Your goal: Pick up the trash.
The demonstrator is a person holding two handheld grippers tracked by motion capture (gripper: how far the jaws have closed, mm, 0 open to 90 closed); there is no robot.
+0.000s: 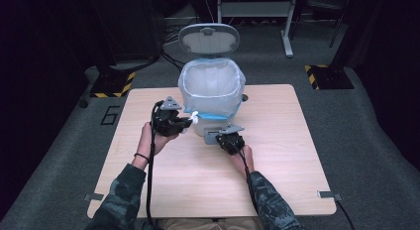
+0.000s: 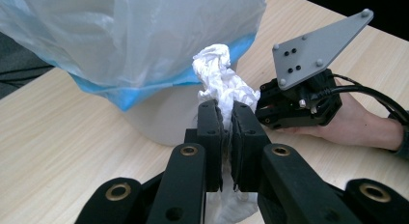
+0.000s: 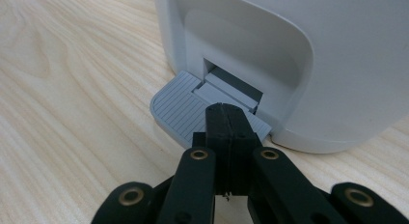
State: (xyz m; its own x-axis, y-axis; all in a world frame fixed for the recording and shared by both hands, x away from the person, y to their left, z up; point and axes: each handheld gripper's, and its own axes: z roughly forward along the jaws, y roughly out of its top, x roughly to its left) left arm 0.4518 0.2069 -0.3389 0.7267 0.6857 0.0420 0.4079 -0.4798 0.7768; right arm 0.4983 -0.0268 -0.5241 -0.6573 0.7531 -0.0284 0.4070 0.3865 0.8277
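Two hand-held grippers: left clamps one tissue; one bin.

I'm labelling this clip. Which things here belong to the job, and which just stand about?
In the job: left gripper, crumpled tissue, pedal bin with lid up, right gripper on its pedal.
Standing about: floor stands, metal frame.

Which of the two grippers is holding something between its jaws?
The left gripper: its jaws clamp a crumpled white tissue. The right gripper is shut on nothing, resting on the bin's grey pedal.
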